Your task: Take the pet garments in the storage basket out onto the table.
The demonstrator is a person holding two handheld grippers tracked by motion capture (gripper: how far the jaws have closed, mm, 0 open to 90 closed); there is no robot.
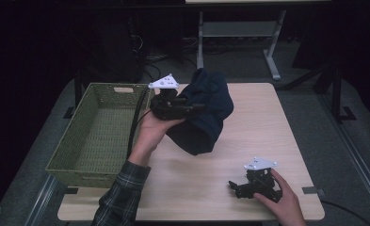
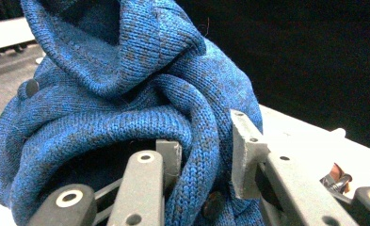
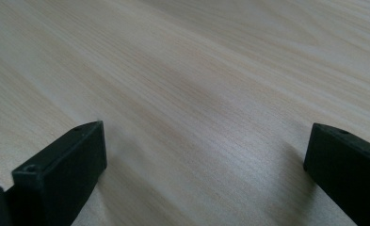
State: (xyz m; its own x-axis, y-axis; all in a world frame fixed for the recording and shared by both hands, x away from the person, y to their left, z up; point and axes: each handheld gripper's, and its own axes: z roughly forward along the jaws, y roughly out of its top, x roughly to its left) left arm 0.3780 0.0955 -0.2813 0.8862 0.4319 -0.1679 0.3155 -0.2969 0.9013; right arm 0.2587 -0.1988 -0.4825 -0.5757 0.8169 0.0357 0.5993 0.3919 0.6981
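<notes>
Tabletop (image 1: 267, 122): pale wood beneath both your hands.
Basket (image 1: 95, 136): green, at the tabletop's left edge.
Sweater (image 1: 204, 113): blue knit, bunched, raised above the tabletop just right of the basket.
Left claw (image 2: 204, 155): clamped on a sweater fold.
Right claw (image 3: 206, 165): jaws wide apart, nothing between them, low over bare tabletop.

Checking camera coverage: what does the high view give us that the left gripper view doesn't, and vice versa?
High view: the green basket at the table's left, the right gripper resting low on the table with nothing in it, and the left gripper holding the blue sweater up beside the basket.
Left gripper view: the knit's texture, a dark button, and the fold of fabric clamped between the jaws.
Both: the sweater in the left gripper's grip and the pale tabletop.
</notes>
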